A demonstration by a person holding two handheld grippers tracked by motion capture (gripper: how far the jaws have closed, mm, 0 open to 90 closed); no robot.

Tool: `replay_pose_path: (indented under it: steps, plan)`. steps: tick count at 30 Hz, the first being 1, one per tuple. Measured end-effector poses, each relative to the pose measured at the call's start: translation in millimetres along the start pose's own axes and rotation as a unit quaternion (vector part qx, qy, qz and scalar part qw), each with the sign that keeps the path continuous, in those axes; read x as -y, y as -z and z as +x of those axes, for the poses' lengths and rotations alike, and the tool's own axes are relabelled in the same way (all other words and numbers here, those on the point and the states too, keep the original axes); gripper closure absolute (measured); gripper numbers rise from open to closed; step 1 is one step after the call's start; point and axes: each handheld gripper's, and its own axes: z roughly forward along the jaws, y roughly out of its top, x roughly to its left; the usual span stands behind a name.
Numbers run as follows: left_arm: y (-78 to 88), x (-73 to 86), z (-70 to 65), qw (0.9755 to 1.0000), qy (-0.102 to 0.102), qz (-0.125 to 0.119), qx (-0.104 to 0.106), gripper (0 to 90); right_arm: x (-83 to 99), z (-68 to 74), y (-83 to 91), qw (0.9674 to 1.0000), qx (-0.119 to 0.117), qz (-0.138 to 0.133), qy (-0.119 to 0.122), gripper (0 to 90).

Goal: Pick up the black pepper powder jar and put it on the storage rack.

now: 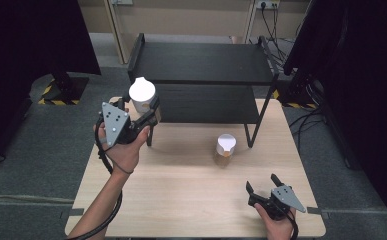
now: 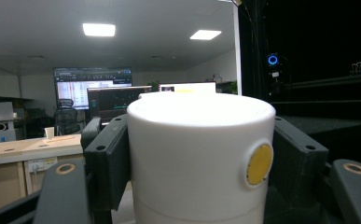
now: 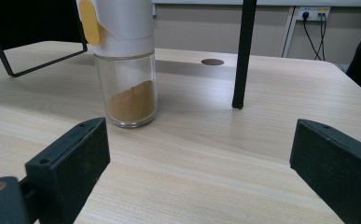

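Jars are being moved to the rack [image 1: 201,62], by the look of it. The left gripper [image 1: 148,111] pinches a white-capped jar [image 1: 142,94] at the table's [image 1: 191,195] far-left corner, held up off the wood beside the rack's left leg. This reads as the carry step: jar gripped and raised, not yet set down. The next move probably calls for taking it clear over the rack's raised edge and lowering it onto a shelf upright before the jaws let go; which shelf is meant I cannot tell.

A second jar [image 1: 224,150] stands on the table between the hands, in front of the rack and near its right leg. The right gripper [image 1: 263,186] rests low at the near-right edge, jaws spread and holding nothing, pointing towards that jar but well apart from it.

From the left gripper view comes the grip itself: both jaws press flat on the cap [image 2: 199,154], one each side, with a yellow disc [image 2: 259,163] on the cap's right. The glass body below is hidden there. From the right gripper view come the second jar's contents [image 3: 131,102]: brown powder filling under half the glass, a yellow tab on its cap, and the rack leg [image 3: 241,56] standing just beside it. From the high view come the places of hands, jars and rack relative to each other.
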Motion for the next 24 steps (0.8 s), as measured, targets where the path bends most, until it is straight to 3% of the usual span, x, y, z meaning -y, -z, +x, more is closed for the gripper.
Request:
replay_pose_path:
  steps: [24]
  plan:
    - [-33.7, -41.5, 0.4, 0.9996, -0.005, -0.021, -0.016, 31.2, 0.1, 0.2, 0.1, 1.0000, 0.000, 0.000, 0.001, 5.2]
